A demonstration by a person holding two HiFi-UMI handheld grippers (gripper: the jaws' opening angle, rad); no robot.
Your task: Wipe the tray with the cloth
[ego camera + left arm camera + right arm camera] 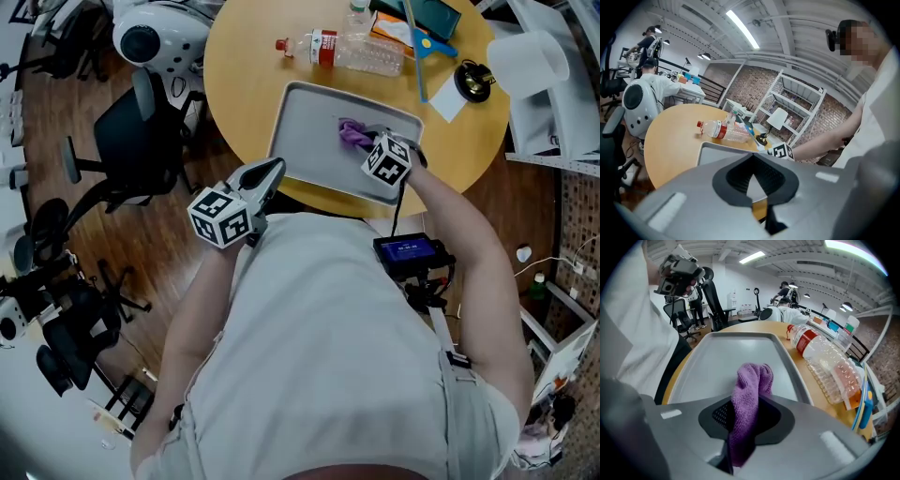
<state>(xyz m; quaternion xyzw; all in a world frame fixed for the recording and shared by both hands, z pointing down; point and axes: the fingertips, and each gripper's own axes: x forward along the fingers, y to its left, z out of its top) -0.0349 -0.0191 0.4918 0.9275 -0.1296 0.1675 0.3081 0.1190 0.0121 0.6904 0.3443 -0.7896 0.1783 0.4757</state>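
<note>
A grey tray (pixel 309 141) lies on the round wooden table (pixel 244 84), near its front edge. My right gripper (pixel 370 142) points steeply down over the tray's right half and is shut on a purple cloth (pixel 353 134). In the right gripper view the cloth (pixel 751 394) hangs between the jaws of the right gripper (pixel 740 446) and bunches onto the tray (pixel 717 362). My left gripper (pixel 274 171) hovers at the tray's near left corner, shut and holding nothing. The left gripper view looks past the left gripper (pixel 757 206) to the tray (pixel 717 151).
A plastic bottle with a red label (pixel 347 52) lies just beyond the tray. A blue-handled tool (pixel 419 47), a small black object (pixel 473 82) and a white paper (pixel 448 101) sit at the table's back right. A black office chair (pixel 141 141) stands left of the table.
</note>
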